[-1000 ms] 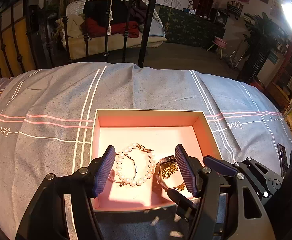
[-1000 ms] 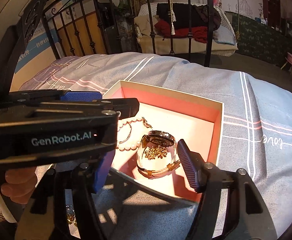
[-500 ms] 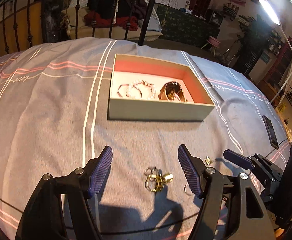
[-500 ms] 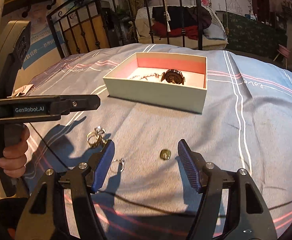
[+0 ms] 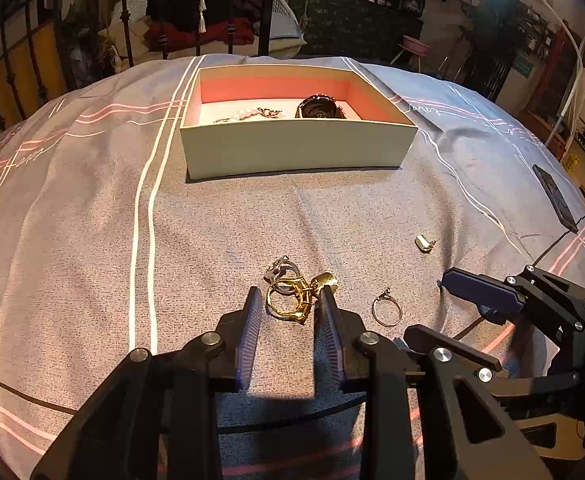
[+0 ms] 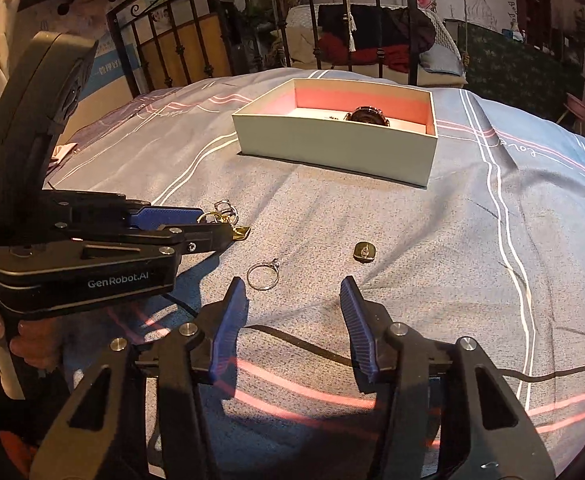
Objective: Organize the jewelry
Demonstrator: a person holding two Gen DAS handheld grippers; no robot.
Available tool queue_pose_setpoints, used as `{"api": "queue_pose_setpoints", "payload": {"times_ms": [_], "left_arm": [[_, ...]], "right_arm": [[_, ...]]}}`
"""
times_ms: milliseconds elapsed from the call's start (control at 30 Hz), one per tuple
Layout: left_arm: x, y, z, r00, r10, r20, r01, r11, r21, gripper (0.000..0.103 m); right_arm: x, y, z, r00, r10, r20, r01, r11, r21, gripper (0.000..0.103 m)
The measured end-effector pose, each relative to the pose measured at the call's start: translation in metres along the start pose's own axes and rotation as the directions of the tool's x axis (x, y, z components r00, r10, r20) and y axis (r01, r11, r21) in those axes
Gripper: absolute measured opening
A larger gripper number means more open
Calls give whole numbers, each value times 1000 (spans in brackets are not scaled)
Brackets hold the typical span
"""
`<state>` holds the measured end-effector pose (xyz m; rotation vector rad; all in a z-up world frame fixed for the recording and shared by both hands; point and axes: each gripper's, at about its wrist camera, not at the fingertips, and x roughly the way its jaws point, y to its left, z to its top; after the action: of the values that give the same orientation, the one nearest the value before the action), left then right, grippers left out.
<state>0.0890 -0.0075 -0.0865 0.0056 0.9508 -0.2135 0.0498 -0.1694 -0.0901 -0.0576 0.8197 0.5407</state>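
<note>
Left gripper, in its own wrist view, has just been closing; its blue ribbed fingers now flank a tangled cluster of gold and silver rings lying on the grey striped bedspread. The right finger sits against the cluster's gold edge, the left stands a little apart, so nothing is clamped. A single silver ring lies just to the right, and a small gold earring farther right. Beyond them stands the open box with a pink lining, holding a pearl bracelet and a wristwatch. The right gripper shows at the lower right, and a phone lies near the bedspread's right edge.

From the right wrist view, the right gripper has also just been narrowing, yet its jaws stand apart over bare cloth with nothing between them. The silver ring lies just ahead of its left finger, the earring ahead of its right. The left gripper reaches in from the left, held by a hand, its tips at the ring cluster. The box stands well beyond.
</note>
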Motion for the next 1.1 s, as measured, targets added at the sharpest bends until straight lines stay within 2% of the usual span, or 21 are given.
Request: {"api": "queue_pose_setpoints", "payload": {"times_ms": [233, 433, 533, 567, 633, 1100], "left_arm": [[-1, -1, -4, 1000, -9, 17, 9, 1000, 23, 23], [-9, 3, -3, 999, -33, 32, 34, 999, -4, 23], [-14, 5, -2, 999, -32, 43, 33, 999, -11, 23], [-15, 6, -2, 998, -34, 46, 35, 999, -13, 23], [-17, 6, -2, 998, -33, 50, 34, 999, -16, 23], [-19, 5, 1, 998, -48, 47, 49, 998, -32, 23]], "right_arm": [[4, 5, 1, 1000, 8, -4, -8, 1000, -16, 50], [12, 15, 5, 1000, 12, -18, -14, 997, -71, 49], [19, 20, 7, 999, 13, -30, -16, 995, -102, 38], [21, 20, 8, 999, 12, -31, -15, 995, -103, 27], [23, 20, 10, 999, 17, -42, -22, 994, -103, 20], [13, 15, 10, 1000, 16, -17, -17, 997, -76, 20]]}}
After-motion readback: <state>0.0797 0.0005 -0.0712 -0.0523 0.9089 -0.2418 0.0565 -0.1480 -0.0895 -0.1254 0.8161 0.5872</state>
